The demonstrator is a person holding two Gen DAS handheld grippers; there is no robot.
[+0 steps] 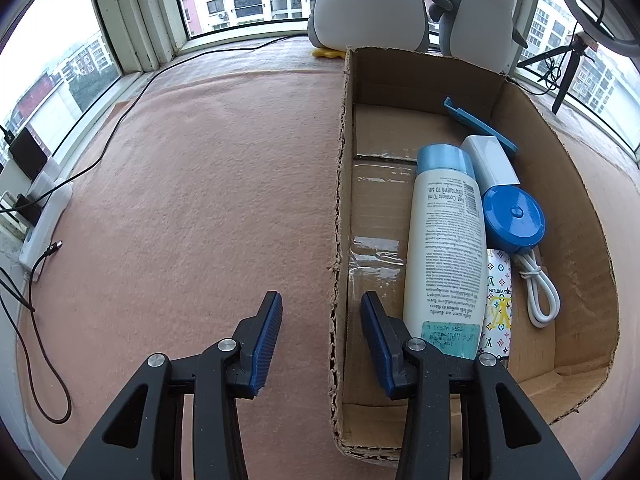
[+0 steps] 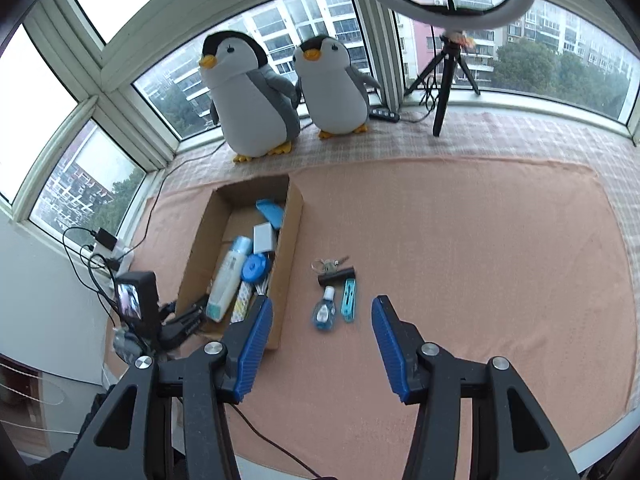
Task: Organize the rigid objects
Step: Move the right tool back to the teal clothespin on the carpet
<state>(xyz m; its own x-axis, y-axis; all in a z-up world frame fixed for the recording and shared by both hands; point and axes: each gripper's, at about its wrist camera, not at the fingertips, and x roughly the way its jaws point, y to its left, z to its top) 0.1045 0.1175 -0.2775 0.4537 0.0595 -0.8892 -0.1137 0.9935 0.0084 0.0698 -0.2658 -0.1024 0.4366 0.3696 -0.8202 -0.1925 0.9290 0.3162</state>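
Observation:
A cardboard box [image 1: 568, 184] [image 2: 290, 236] lies on the pink blanket. Inside it are a white lotion bottle [image 1: 444, 248] [image 2: 228, 276], a round blue tape measure [image 1: 514, 218] [image 2: 253, 267], a white charger block [image 1: 490, 162] [image 2: 265, 238], a blue stand [image 1: 480, 126] [image 2: 272, 212], a patterned case [image 1: 498, 308] and a white cable [image 1: 540, 292]. My left gripper [image 1: 322, 340] [image 2: 188, 320] is open and straddles the box's left wall. My right gripper [image 2: 322, 344] is open, empty, above the blanket. Ahead of it lie a blue sanitizer bottle [image 2: 324, 310], a teal clip [image 2: 349, 300], a black cylinder [image 2: 337, 276] and keys [image 2: 328, 265].
Two plush penguins [image 2: 256, 96] [image 2: 334, 84] stand by the window behind the box. A ring light on a tripod [image 2: 448, 76] stands at the back right. A power strip [image 1: 44, 216] and cables [image 1: 48, 360] run along the left edge of the blanket [image 2: 480, 260].

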